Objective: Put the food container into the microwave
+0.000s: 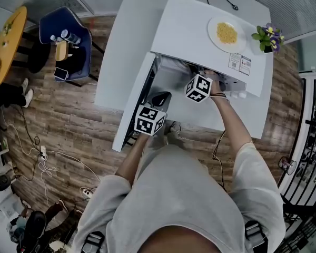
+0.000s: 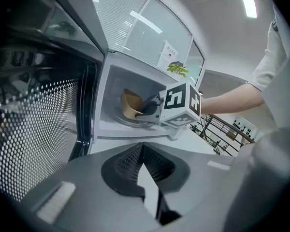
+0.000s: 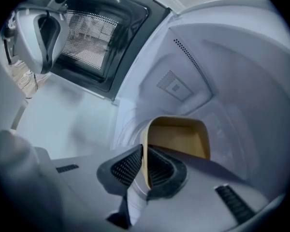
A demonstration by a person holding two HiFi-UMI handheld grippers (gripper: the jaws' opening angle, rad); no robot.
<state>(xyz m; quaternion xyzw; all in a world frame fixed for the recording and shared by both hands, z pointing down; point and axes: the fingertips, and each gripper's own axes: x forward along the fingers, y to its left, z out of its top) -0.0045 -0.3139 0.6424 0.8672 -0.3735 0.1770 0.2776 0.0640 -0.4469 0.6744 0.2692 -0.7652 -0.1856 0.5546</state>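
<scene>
Right gripper is clamped on the near wall of the tan, square-mouthed paper food container, which sits tilted just ahead of its jaws, inside the white microwave. If we let go at this tilt, we judge it may tip over, and its thin wall may buckle under the pinch. Left gripper is closed on nothing, outside the cavity.

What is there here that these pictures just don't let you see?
- Right gripper view: lower part of the food container, behind the right gripper.
- Head view: inside of the microwave, under its top.
- Head view: sticker print, too small.
</scene>
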